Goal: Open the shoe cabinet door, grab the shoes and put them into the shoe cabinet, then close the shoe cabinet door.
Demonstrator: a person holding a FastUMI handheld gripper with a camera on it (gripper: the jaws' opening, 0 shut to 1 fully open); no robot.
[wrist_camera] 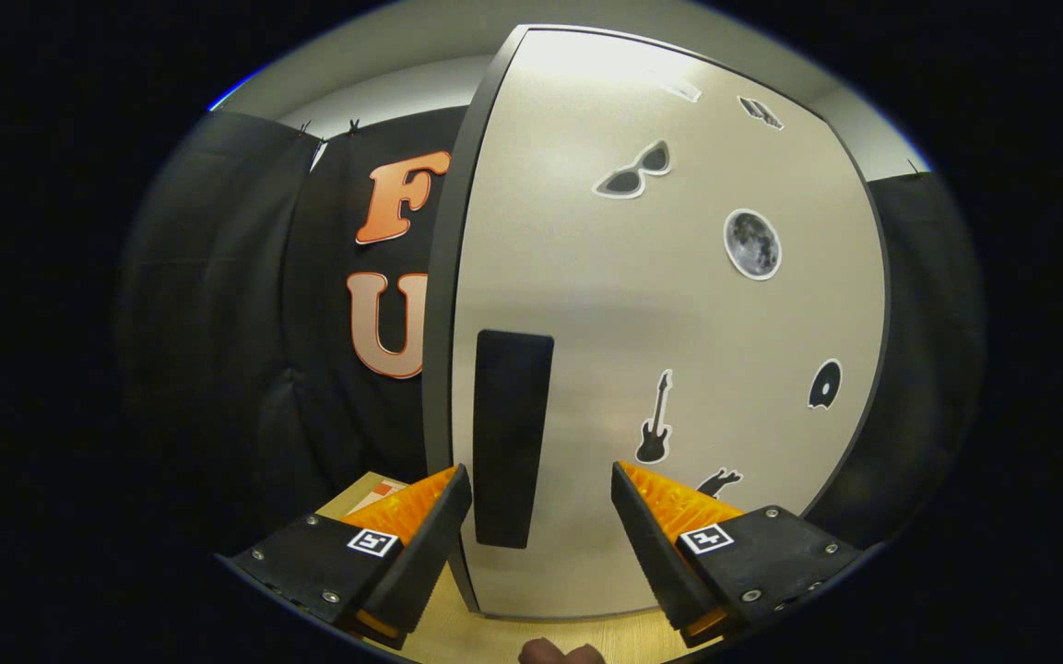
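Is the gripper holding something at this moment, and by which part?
Nothing is held. The gripper is open, its fingers standing either side of the black handle on the shoe cabinet door, not pressing on it.

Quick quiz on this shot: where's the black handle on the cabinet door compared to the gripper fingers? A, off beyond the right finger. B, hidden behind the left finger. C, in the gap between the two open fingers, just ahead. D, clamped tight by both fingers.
C: the black handle stands in the gap of the open gripper, just ahead, untouched by either finger, on the cabinet door.
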